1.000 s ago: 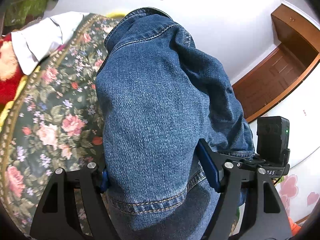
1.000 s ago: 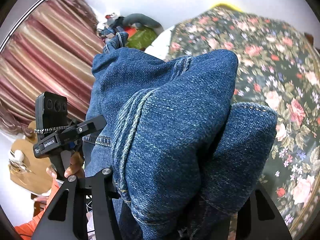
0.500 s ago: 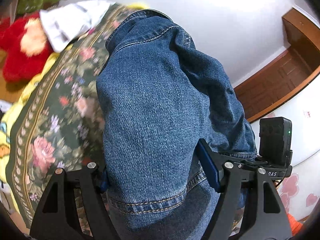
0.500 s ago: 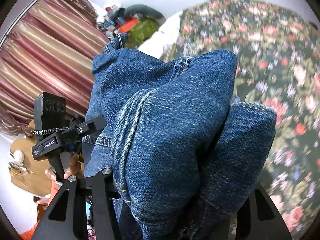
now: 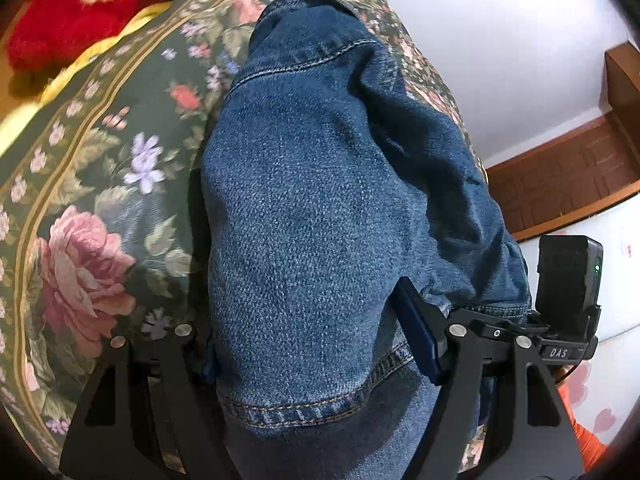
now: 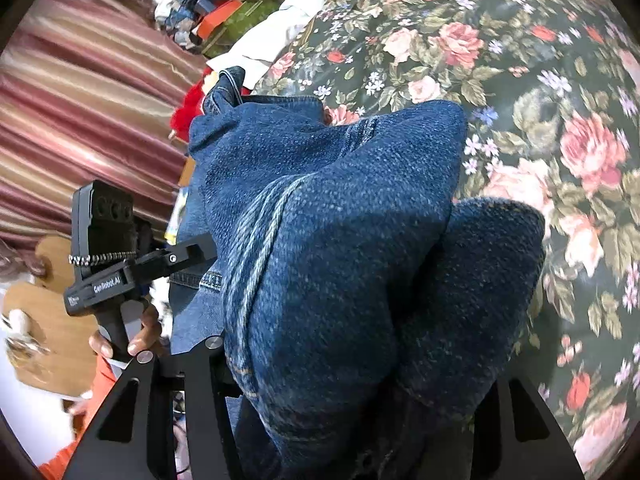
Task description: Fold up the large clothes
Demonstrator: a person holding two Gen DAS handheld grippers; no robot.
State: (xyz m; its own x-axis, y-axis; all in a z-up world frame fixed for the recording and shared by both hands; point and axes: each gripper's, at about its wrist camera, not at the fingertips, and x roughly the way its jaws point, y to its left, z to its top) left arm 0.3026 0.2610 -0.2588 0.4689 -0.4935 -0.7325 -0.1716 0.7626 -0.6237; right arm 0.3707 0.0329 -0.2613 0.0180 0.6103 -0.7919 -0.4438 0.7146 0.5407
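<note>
A pair of blue jeans point(image 5: 320, 200) is bunched thickly between the fingers of my left gripper point(image 5: 316, 356), which is shut on the denim near a stitched hem. My right gripper point(image 6: 360, 380) is shut on another thick bundle of the same jeans point(image 6: 340, 260). Both hold the jeans above a bed with a dark floral cover point(image 5: 100, 208) point(image 6: 540, 100). The left gripper's body and the hand holding it point(image 6: 120, 280) show at the left of the right wrist view. The fingertips of both grippers are hidden by denim.
A red plush toy point(image 5: 60, 20) and white cloth point(image 6: 280, 36) lie at the head of the bed. Striped curtains point(image 6: 80, 100) hang at the left. A wooden door and frame point(image 5: 568, 176) stand at the right, against a white wall.
Both grippers have tipped down toward the bed with the jeans still held. The floral cover now fills more of both views and looks closer.
</note>
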